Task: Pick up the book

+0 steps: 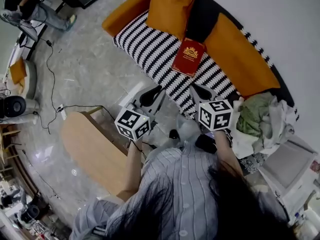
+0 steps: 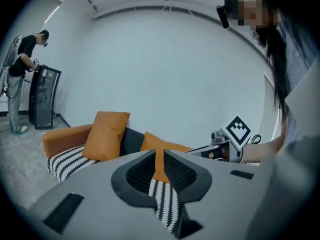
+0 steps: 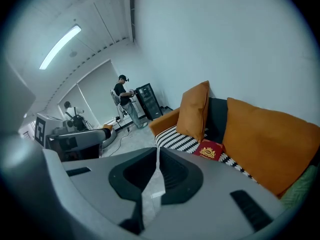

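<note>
Head view, book (image 1: 188, 57) on sofa (image 1: 143, 44)

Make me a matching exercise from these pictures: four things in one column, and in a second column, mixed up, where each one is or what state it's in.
Things
1. red book
2. green cloth
3. wooden table
4. left gripper

Places or states
A. jaws shut, nothing between them
B. lying flat on the striped seat
C. standing on the floor, at the left of the head view
D. heaped beside white cloth

Right pairs: 1-B, 2-D, 3-C, 4-A.
</note>
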Demonstrator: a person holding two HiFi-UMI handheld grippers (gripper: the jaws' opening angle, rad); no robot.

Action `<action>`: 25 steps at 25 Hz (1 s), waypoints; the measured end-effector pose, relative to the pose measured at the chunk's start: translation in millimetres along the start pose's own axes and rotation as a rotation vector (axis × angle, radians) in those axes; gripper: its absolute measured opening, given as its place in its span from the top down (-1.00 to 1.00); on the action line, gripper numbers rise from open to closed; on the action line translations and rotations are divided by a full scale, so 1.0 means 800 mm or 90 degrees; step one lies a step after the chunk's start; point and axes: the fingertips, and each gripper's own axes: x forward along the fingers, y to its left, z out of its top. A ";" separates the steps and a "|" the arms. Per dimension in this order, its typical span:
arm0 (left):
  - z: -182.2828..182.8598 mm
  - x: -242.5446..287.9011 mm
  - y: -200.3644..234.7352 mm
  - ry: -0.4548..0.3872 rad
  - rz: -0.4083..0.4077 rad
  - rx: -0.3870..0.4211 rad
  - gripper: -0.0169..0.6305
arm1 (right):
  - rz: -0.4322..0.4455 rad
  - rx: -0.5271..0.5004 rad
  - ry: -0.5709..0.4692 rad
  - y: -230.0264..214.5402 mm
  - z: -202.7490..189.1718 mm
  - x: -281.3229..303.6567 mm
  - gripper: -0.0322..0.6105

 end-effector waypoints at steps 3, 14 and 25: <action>0.004 0.018 0.006 0.009 -0.007 -0.006 0.82 | 0.002 0.009 0.007 -0.015 0.009 0.016 0.80; -0.005 0.060 0.028 0.040 0.013 -0.022 0.82 | 0.002 0.024 0.015 -0.070 0.036 0.041 0.80; -0.012 0.078 0.015 0.052 0.004 -0.021 0.82 | 0.004 0.028 0.008 -0.084 0.044 0.035 0.80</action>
